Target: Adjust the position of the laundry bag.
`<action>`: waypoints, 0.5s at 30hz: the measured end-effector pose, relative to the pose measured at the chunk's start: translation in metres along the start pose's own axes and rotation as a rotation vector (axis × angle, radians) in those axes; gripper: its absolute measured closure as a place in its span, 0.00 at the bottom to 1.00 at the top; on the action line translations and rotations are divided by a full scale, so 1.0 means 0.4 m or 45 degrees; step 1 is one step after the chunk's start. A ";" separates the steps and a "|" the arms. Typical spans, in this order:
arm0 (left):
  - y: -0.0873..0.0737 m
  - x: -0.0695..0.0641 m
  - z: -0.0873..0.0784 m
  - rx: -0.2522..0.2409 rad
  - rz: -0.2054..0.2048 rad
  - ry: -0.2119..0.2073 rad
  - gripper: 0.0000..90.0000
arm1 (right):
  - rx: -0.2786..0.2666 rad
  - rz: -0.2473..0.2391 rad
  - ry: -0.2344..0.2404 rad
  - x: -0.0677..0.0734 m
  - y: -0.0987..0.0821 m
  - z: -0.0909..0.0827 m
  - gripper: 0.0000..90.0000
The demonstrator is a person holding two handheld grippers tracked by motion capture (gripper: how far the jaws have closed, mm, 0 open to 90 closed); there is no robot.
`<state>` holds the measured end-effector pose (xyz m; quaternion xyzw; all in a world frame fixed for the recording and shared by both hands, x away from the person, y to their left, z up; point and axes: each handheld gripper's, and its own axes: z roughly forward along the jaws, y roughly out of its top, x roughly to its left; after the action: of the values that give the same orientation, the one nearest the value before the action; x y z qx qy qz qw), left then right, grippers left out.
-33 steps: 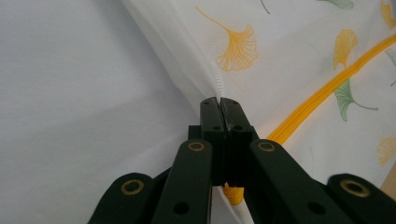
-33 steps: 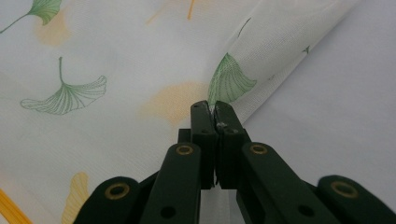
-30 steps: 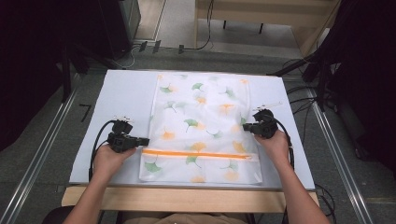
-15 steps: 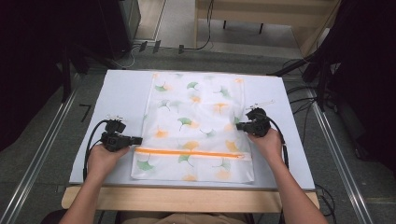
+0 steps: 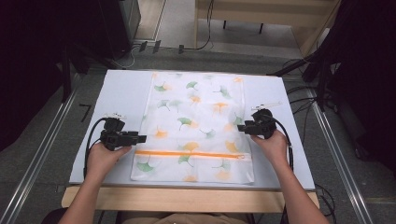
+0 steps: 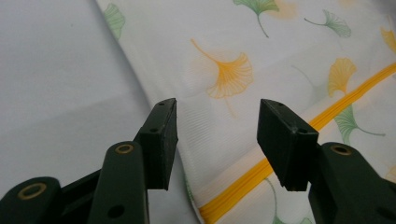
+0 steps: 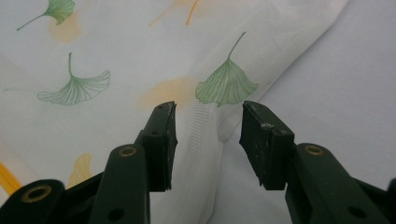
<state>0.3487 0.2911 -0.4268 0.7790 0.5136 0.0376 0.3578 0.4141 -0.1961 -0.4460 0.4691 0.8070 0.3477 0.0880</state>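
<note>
Lab or recording workspace, not a home. White-topped work table (image 5: 116,93) on a wooden frame, flanked by aluminium rails (image 5: 42,144) on grey carpet; black cables (image 5: 303,100) trail across the floor. Dark equipment cabinet (image 5: 116,23) and light wooden bench (image 5: 261,14) stand behind.

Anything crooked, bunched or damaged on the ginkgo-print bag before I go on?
Nothing stands out. The laundry bag lies flat and roughly square on the table, orange zipper straight and closed. The left gripper and right gripper, jaws just opened, sit at its side edges, holding nothing.
</note>
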 end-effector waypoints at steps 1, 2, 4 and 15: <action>0.004 -0.009 -0.002 0.003 0.016 -0.010 0.52 | -0.002 0.000 0.009 0.000 -0.003 -0.008 0.62; 0.004 -0.009 -0.002 0.003 0.016 -0.010 0.51 | -0.002 0.000 0.009 0.000 -0.003 -0.008 0.62; 0.007 -0.021 -0.005 0.000 0.031 -0.019 0.50 | -0.008 0.012 0.016 0.002 -0.011 -0.024 0.62; 0.029 -0.074 0.011 0.024 0.114 -0.077 0.46 | 0.006 -0.027 0.040 0.041 -0.077 -0.099 0.61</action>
<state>0.3457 0.2620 -0.4140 0.8052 0.4676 0.0253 0.3637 0.3652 -0.2116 -0.4332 0.4552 0.8140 0.3522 0.0781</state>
